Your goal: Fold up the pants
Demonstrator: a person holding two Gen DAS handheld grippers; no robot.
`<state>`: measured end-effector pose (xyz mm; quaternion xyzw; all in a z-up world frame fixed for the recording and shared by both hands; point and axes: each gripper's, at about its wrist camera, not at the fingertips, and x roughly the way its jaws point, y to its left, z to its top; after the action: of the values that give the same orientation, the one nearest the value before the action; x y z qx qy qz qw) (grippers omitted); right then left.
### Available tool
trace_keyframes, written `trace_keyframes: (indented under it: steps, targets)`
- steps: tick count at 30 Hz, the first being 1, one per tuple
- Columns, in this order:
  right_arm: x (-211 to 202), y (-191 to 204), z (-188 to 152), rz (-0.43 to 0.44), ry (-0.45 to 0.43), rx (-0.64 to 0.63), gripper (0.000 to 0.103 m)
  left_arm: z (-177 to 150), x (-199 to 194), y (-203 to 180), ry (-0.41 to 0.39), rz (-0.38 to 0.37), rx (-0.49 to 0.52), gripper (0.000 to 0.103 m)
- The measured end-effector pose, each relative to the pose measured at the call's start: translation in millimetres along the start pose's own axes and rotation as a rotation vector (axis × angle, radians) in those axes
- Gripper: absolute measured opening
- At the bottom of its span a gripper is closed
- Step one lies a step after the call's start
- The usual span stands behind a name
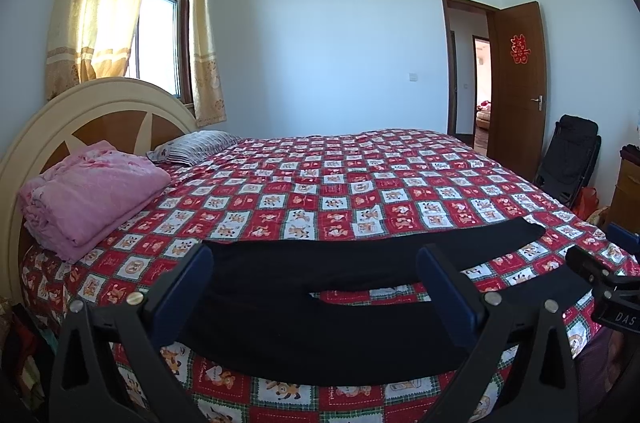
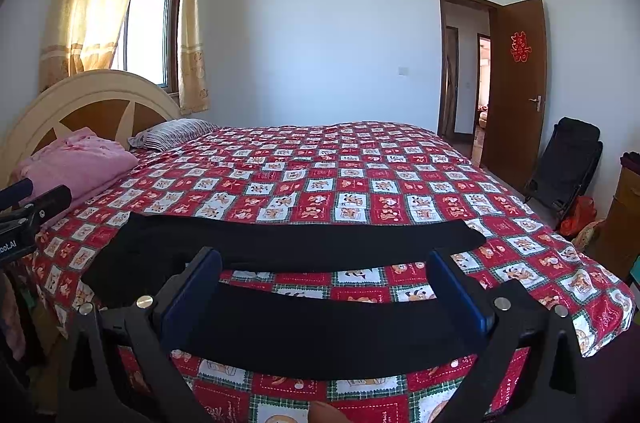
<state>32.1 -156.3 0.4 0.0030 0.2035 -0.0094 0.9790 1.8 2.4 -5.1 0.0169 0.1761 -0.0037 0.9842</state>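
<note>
black pants lie spread across the checked bedspread.

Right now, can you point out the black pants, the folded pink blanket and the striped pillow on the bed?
black pants (image 1: pixel 320 323): left wrist view, on the near leg lying flat.
folded pink blanket (image 1: pixel 96 191): left wrist view, on its top face.
striped pillow (image 2: pixel 176 133): right wrist view, on the middle of its striped cover.

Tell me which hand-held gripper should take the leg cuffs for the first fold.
Probably the right hand-held gripper: open over the near leg of the black pants, cuffs on its side. The left hand-held gripper sits over the waist end.
</note>
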Motion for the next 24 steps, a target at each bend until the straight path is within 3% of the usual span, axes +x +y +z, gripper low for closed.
trace_keyframes:
  steps: [24]
  targets:
    - [2.5, -2.7, 0.1, -0.008, 0.001, 0.004, 0.102, -1.6, 0.2, 0.6, 0.002, -0.003, 0.002, 0.103]
